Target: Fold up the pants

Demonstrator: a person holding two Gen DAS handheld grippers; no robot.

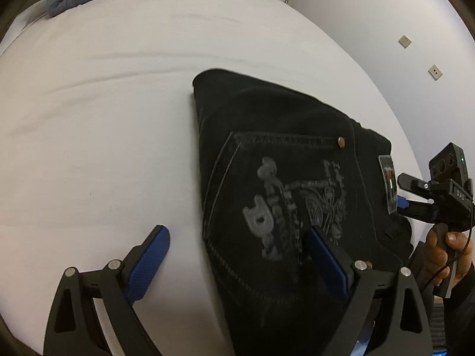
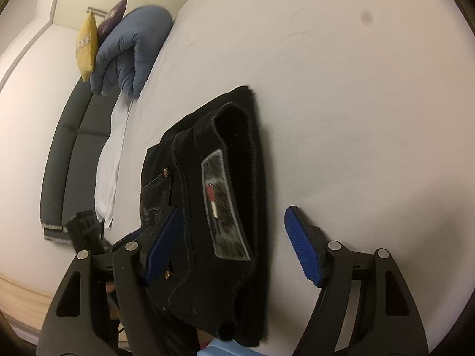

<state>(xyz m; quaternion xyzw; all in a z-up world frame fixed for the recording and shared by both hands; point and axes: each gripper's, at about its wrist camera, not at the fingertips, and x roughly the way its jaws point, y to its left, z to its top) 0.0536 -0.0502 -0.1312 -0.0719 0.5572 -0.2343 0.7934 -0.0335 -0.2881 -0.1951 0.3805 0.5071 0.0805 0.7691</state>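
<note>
Lying folded on white bed [image 1: 89,118], black pants [image 1: 282,148], waistband patch [image 2: 222,204] unreadable

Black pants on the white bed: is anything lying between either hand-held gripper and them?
Nothing visible does. The black pants lie folded on the white bed, and both the left hand-held gripper and right hand-held gripper stand open right over them. The blue quilt sits far off at the bed's edge.

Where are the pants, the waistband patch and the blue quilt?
pants [image 1: 267,124], left wrist view, upper folded panel
waistband patch [image 2: 225,207], right wrist view, its middle
blue quilt [image 2: 130,50], right wrist view, its bulge
</note>
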